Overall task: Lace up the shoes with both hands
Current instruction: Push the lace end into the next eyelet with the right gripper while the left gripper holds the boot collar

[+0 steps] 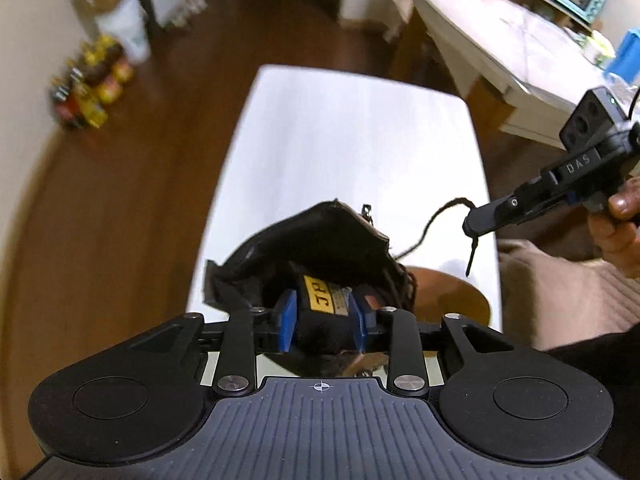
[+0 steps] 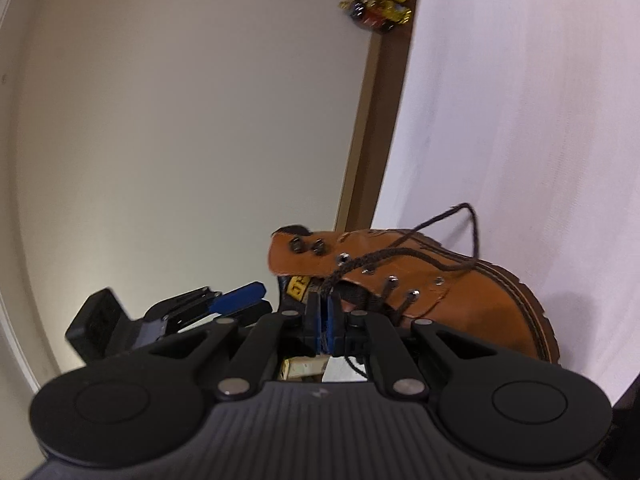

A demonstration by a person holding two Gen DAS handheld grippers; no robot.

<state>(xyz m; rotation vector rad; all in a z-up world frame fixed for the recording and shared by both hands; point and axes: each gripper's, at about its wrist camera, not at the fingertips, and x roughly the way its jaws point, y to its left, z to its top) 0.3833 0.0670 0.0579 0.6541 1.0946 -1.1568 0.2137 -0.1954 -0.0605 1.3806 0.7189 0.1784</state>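
Boot [image 2: 420,280]: tan leather, dark lugged sole, stood on the white tabletop [image 1: 340,140] at its near end, collar flap folded outward, upper eyelets unlaced. Tongue [image 1: 320,312]: black, with a yellow label.

Lace [image 2: 444,256]: dark brown, threaded through the lower eyelets, one strand rising in a loose loop over the toe.

Left gripper [image 1: 322,320]: pointed steeply down into the boot's mouth, blue pads [image 1: 287,326] standing apart on either side of the tongue; whether they pressed it could not be told.

Right gripper [image 2: 323,318]: blue pads closed together, pinching the lace near its tip, beside the boot. A hand [image 1: 620,220] held it.

Bottles [image 1: 86,84]: clustered on the wooden floor.
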